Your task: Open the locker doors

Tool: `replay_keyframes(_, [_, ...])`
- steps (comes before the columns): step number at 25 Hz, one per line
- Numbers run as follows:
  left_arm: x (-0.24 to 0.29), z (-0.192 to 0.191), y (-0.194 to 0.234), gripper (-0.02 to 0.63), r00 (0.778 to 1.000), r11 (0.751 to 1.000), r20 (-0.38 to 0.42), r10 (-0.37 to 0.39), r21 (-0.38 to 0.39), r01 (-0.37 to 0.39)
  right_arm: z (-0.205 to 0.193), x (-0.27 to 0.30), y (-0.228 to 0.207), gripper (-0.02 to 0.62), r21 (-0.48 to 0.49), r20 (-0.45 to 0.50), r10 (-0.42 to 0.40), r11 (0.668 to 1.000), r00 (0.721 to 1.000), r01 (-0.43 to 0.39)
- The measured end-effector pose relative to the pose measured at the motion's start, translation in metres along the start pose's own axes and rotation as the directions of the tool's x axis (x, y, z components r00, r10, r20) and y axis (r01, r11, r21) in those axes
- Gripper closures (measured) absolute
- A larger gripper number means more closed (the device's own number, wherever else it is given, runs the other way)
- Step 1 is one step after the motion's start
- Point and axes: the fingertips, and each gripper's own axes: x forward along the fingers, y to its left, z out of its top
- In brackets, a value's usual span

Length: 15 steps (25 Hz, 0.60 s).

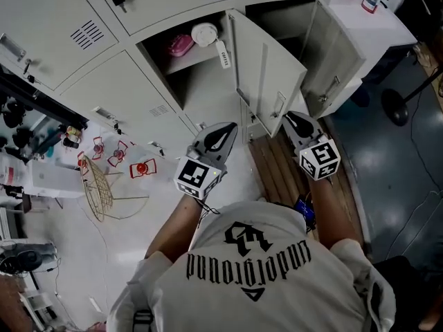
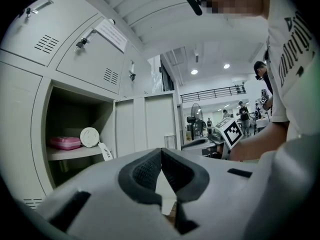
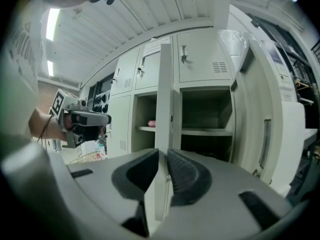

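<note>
The right gripper [image 3: 162, 153] pinches the edge of a locker door [image 3: 164, 84] (the left of two standing open); the left gripper [image 2: 161, 150] hangs closed and empty nearby.

Middle door [image 1: 266, 68] stands out edge-on, walls off left from right. Left compartment shelf [image 2: 75, 153] partly taken by pink box [image 2: 65, 143], white disc [image 2: 90, 136]. I can reach right compartment [image 3: 205, 111] freely.

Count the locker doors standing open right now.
2. The middle door, its edge pinched in the right gripper, and the right door, swung wide beside it. More lockers may lie out of view.
</note>
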Motion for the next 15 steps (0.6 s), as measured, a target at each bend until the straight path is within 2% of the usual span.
replay_keyframes(10, [0.017, -0.007, -0.011, 0.598, 0.994, 0.994, -0.013, 0.105, -0.009, -0.106, -0.001, -0.001, -0.02, 0.532, -0.017, 0.023, 0.105, 0.994, 0.994, -0.105])
replay_keyframes(15, [0.01, -0.011, -0.016, 0.598, 0.991, 0.991, -0.016, 0.134, -0.002, -0.134, 0.001, -0.004, -0.023, 0.514, -0.027, 0.025, 0.12, 0.992, 0.992, -0.12])
